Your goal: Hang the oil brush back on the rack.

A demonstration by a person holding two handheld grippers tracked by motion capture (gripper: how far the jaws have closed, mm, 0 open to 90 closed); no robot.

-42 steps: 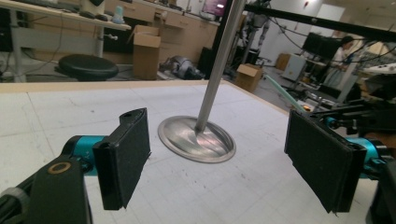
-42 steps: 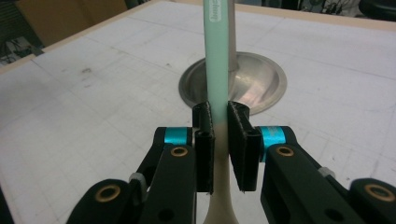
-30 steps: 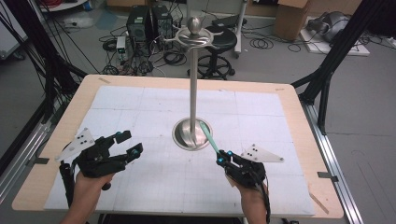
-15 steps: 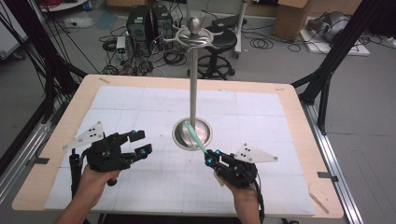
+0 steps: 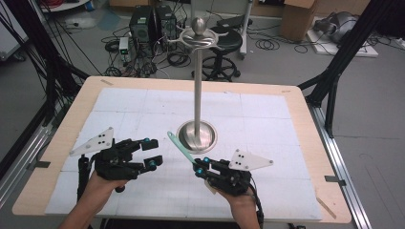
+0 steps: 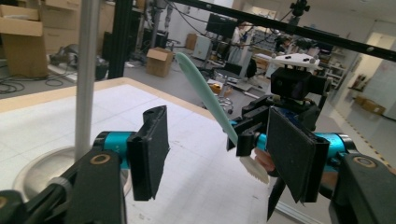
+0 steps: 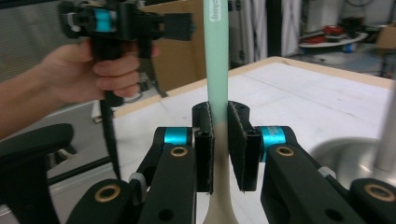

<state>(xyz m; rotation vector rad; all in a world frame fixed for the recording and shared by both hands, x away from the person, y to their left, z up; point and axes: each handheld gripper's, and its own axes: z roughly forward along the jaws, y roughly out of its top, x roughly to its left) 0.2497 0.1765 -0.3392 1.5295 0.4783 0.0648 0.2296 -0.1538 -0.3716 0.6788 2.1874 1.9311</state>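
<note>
Mint-green spatula sitting pinched in right claw, handle slanting up and away toward base of metal stand, pale end poking out below jaws in right gripper view. Right hand holding claw low over white table, just in front of stand. Left claw hovering spread wide, nothing between jaws, facing spatula from beside it. Left hand gripping its handle.
</note>
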